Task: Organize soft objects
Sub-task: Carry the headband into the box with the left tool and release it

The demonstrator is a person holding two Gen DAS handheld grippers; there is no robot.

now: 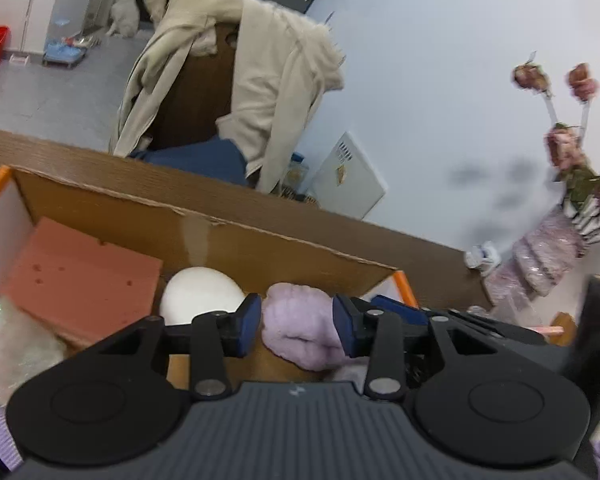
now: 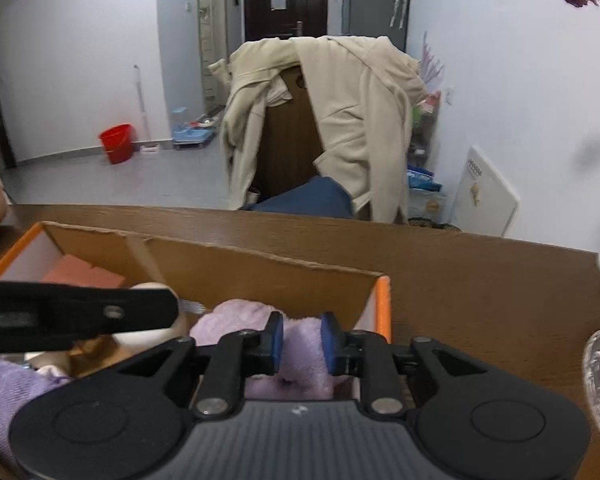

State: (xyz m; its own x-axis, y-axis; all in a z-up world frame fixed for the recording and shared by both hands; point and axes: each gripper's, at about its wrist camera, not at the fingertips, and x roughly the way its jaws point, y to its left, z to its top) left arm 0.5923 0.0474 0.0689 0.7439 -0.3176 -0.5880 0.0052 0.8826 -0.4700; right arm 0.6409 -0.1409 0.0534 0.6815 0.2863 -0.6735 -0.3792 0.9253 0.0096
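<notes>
Left tool point(image 1: 296, 330) gripping lilac towel point(image 1: 300, 326), right tool point(image 2: 300, 340) narrowly parted around it, vase point(image 1: 540, 256) only in left view

Both cameras sit low behind their grippers, very close over the cardboard box point(image 1: 204, 236) on the brown table point(image 2: 460, 280). Each looks forward across the table toward the chair with the coat point(image 2: 340, 112). The left view is tilted. Both show the box, purple cloth point(image 1: 300, 326) and chair.
</notes>
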